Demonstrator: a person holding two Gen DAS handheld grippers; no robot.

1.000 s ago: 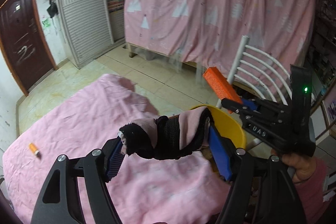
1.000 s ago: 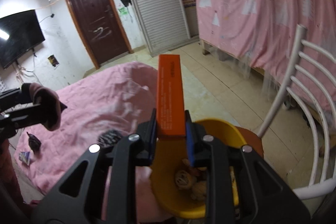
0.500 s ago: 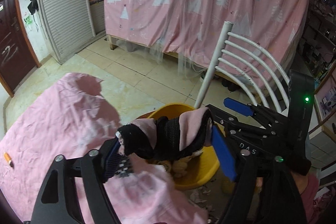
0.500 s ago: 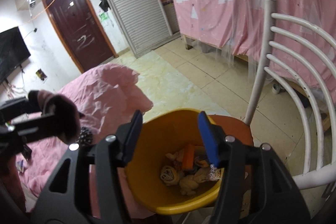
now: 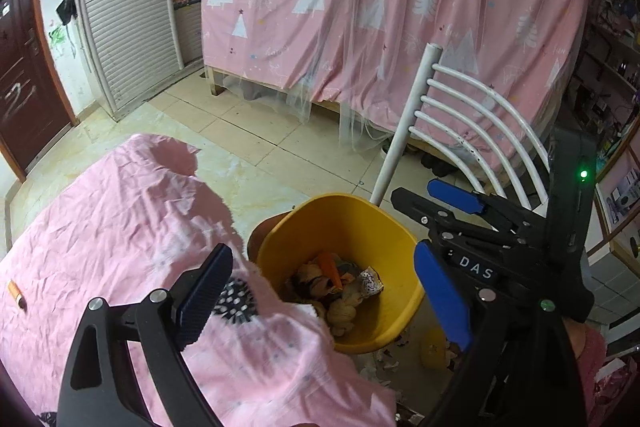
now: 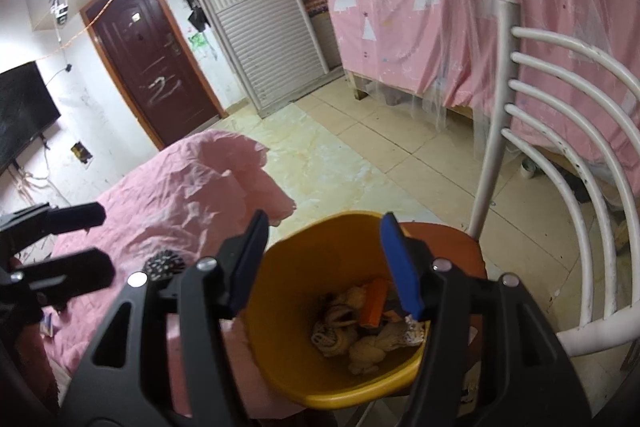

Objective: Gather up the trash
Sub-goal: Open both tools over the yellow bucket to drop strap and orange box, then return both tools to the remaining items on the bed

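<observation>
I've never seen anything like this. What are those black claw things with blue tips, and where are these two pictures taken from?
They are handheld grippers, one in each of a person's hands; no robot. Each carries a camera looking along its fingers. One picture looks from the left gripper, the other from the right gripper. Both are open and hold nothing. Below sits a yellow bin with trash inside, including an orange box. On the pink cloth lies a cigarette butt.

From my left tool's camera, the only thing I can read is the white lettering "DAS" on the black body of the right tool (image 5: 448,229), just right of my own blue pads.
</observation>
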